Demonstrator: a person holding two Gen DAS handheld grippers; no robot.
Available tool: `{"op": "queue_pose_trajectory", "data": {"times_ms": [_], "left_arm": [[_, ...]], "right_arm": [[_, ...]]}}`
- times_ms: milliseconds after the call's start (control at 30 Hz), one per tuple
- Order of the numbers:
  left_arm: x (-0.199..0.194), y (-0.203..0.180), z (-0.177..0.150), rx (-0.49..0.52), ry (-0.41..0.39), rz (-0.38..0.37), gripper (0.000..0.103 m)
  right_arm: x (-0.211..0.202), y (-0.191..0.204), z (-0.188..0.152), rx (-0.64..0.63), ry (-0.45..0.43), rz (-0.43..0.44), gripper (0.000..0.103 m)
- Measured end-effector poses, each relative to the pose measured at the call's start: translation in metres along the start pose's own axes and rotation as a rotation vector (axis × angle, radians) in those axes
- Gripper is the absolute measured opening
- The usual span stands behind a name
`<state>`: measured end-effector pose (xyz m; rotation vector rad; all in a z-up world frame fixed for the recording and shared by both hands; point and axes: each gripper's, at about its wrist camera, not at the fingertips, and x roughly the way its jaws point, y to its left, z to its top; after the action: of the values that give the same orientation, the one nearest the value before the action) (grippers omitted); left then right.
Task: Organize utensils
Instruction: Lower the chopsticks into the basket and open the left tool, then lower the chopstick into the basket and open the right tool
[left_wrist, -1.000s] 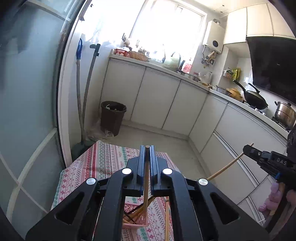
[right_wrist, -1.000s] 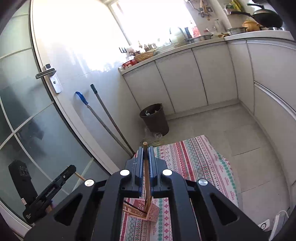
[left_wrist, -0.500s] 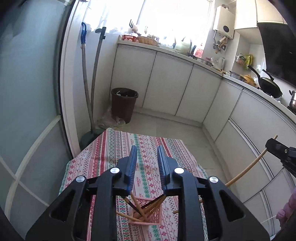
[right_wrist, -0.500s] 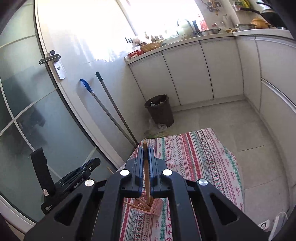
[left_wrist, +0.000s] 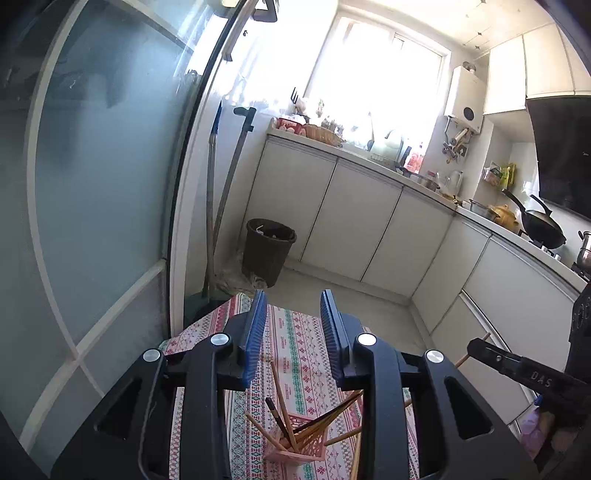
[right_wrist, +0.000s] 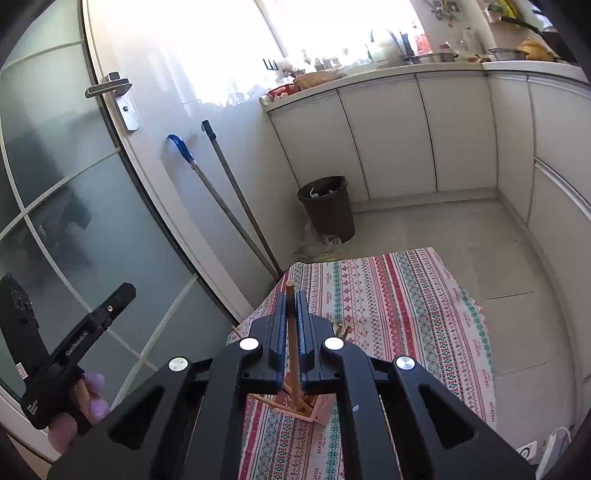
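Note:
My left gripper (left_wrist: 293, 297) hovers above a pink basket (left_wrist: 303, 439) that holds several wooden chopsticks (left_wrist: 280, 398). Its jaws are opening, and the pads press on nothing. The basket stands on a table under a striped patterned cloth (left_wrist: 295, 332). Loose chopsticks (left_wrist: 341, 435) lie beside the basket. My right gripper (right_wrist: 292, 297) is shut on one wooden chopstick (right_wrist: 291, 332), held upright with its lower end just above the basket (right_wrist: 319, 410). The left gripper (right_wrist: 122, 291) shows at the left of the right wrist view, a hand behind it.
A dark bin (right_wrist: 327, 206) stands on the floor beyond the table. Two mop handles (right_wrist: 229, 206) lean by the frosted glass door (right_wrist: 92, 221). White cabinets (left_wrist: 351, 221) line the far wall and right side. A white power strip (right_wrist: 528, 450) lies on the floor.
The left gripper let go of its chopstick, which now stands in the basket, and its jaws spread apart. The right gripper carried its chopstick down closer over the basket.

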<state>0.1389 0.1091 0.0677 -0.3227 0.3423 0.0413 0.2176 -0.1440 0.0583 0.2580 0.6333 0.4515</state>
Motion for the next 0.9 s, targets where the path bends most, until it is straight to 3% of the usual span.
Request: {"op": "queue_pose_trajectory", "data": {"times_ms": [300,500,700,900], "left_arm": [[0.004,-0.001,-0.007,0.027,0.028,0.006,0.029],[0.009,-0.005,-0.013,0.055,0.062,-0.011,0.030],[0.024,-0.017,-0.036,0.084,0.154,-0.037,0.032],[0.038,-0.031,-0.087,0.120,0.295,-0.061,0.036]], "right_arm": [[0.045,0.014,-0.015,-0.019,0.038,-0.022,0.005],[0.059,0.017,-0.028,-0.015,0.065,0.010,0.014],[0.046,0.008,-0.037,-0.023,0.064,-0.034,0.014],[0.040,-0.028,-0.067,0.011,0.129,-0.121,0.014]]}}
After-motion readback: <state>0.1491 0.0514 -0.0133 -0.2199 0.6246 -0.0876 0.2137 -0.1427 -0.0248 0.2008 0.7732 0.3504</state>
